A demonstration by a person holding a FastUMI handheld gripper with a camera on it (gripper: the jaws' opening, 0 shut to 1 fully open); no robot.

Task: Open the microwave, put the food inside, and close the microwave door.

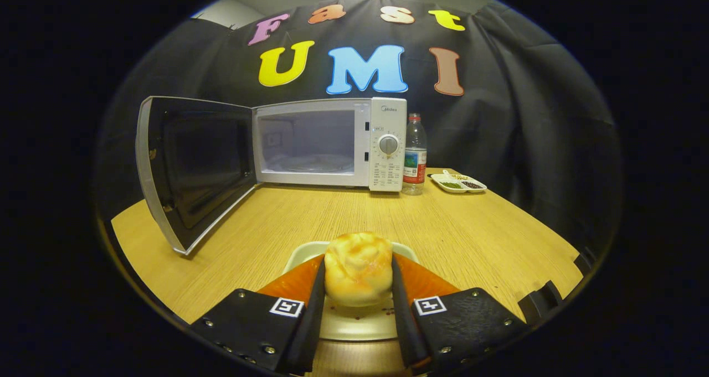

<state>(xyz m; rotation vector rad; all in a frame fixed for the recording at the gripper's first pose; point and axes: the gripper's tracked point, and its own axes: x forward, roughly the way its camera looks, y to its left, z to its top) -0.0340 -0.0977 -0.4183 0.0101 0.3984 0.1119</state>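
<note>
A golden bread bun (358, 267) sits between the two fingers of my gripper (358, 266), and both fingers press on its sides. Under the bun lies a pale plate (354, 326) on the wooden table (443, 227). Beyond the fingers stands a white microwave (330, 143) at the back of the table. Its door (191, 169) is swung wide open to the left, and the lit cavity with a glass turntable (310, 164) shows inside. Whether the bun still rests on the plate, I cannot tell.
A clear water bottle (415, 154) with a red label stands just right of the microwave. A small white divided dish (458, 184) with dark seasonings lies further right. Bare wooden tabletop stretches between the plate and the microwave.
</note>
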